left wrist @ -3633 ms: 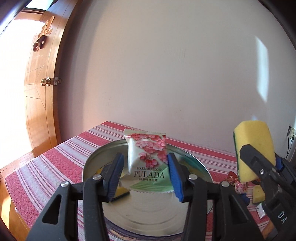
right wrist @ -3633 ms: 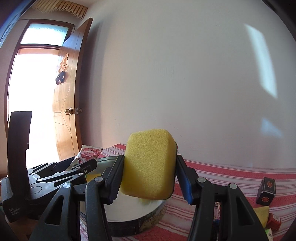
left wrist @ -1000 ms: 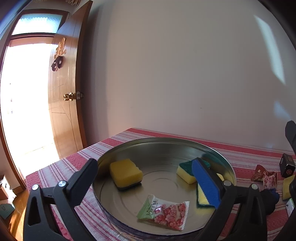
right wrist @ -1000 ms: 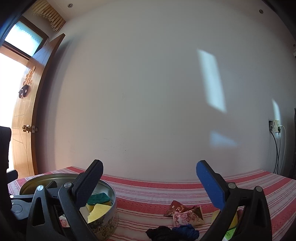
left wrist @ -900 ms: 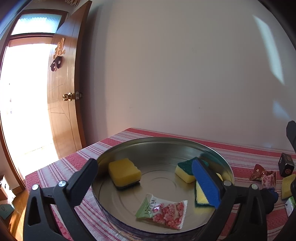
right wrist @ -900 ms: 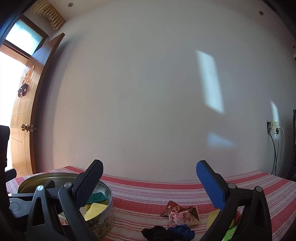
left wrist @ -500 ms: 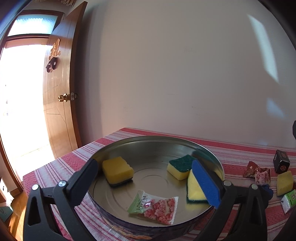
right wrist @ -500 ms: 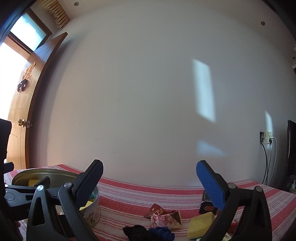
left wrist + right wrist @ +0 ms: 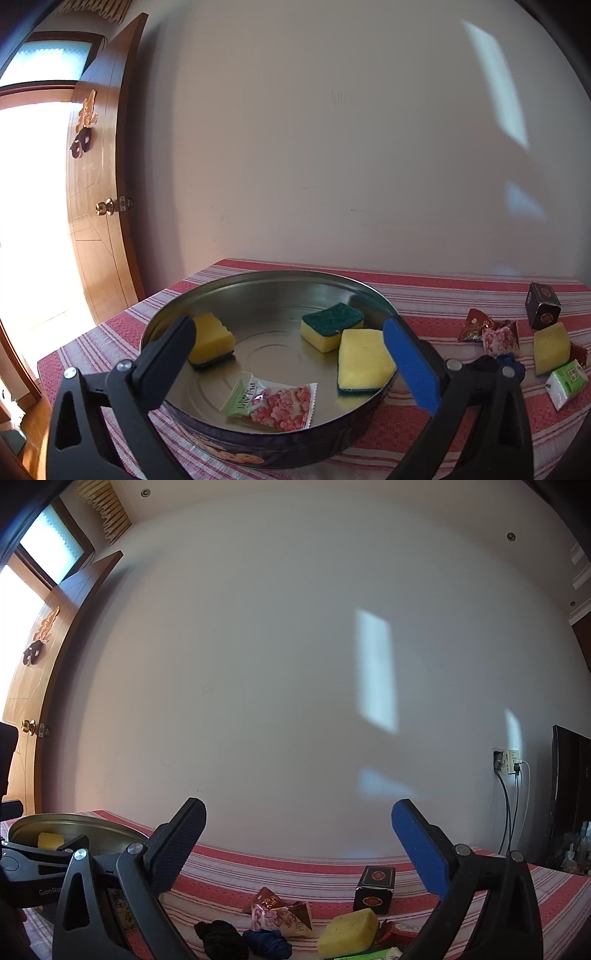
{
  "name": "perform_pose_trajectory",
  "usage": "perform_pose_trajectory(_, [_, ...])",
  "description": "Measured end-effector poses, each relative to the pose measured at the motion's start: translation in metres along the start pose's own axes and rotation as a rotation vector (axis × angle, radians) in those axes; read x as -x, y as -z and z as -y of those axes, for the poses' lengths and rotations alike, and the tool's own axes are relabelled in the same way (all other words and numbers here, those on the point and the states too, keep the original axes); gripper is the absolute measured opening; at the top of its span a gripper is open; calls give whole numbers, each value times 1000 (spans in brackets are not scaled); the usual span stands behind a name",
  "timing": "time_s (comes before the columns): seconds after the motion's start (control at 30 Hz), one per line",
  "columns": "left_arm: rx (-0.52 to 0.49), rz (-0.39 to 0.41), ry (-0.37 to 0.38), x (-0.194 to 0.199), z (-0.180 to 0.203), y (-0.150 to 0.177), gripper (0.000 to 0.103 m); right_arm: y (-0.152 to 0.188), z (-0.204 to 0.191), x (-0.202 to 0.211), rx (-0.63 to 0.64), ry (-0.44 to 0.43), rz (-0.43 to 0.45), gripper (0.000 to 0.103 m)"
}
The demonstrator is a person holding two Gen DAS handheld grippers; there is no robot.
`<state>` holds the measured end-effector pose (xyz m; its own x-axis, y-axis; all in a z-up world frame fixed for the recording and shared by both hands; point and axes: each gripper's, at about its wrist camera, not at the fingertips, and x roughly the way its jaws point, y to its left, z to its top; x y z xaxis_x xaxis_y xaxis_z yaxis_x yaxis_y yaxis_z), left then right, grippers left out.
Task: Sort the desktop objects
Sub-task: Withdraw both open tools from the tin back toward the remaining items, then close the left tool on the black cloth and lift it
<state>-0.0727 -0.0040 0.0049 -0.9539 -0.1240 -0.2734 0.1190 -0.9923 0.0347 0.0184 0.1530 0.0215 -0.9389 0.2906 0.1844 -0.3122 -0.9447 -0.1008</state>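
A: What does the left wrist view give that the other one lacks?

B: The inside of the round tin (image 9: 373, 402). It sits on the striped worktop (image 9: 443, 291), and in it lie a yellow sponge (image 9: 212, 338) at the left, a sponge with its green side up (image 9: 330, 325) toward the back, a larger yellow sponge (image 9: 364, 358) leaning against the right wall, and a pink-and-green snack packet (image 9: 271, 404) flat near the front. The left gripper (image 9: 288, 354) hangs above the tin's near side, fingers spread wide with nothing between them.

A: And the right wrist view?

B: It sees only the tin's rim at far left, with a bit of yellow inside. It shows the loose pile better: a black cloth bundle (image 9: 221, 939) touching a blue one (image 9: 267, 941), a pair of red and pink wrapped sweets (image 9: 280, 910) just behind them, a loose yellow sponge (image 9: 349, 938) to their right, and a small dark box (image 9: 375, 888) upright behind that sponge. The right gripper (image 9: 297, 843) is also spread wide and empty, raised over this pile.

A: Anything only one side catches?

B: The left view shows a green-and-white packet (image 9: 567, 382) beside the loose sponge. The right view shows a wall socket (image 9: 508, 762) with cables.
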Motion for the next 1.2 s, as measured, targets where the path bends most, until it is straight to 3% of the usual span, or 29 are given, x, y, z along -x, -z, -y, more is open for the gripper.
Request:
perform_pose_trajectory(0.2, [-10,-11,16,0,6,0,103,1,32,-3,-12,39,-37,102])
perform_pose_trajectory(0.47, [-36,-23,86,4,25,0,103,10,95,-11,-133,135,-118,102])
perform_pose_trajectory(0.77, [-205,-48,193,5,77,3,103,23,153,-18,-264,206,-177,102])
perform_pose_trajectory(1.03, [-339,-219,346,-18,136,11,102,24,156,-19,-288,191,-189,102])
perform_pose_trajectory(1.2, [-334,-366,367,-44,158,17,89,25,159,-19,-311,182,-195,102])
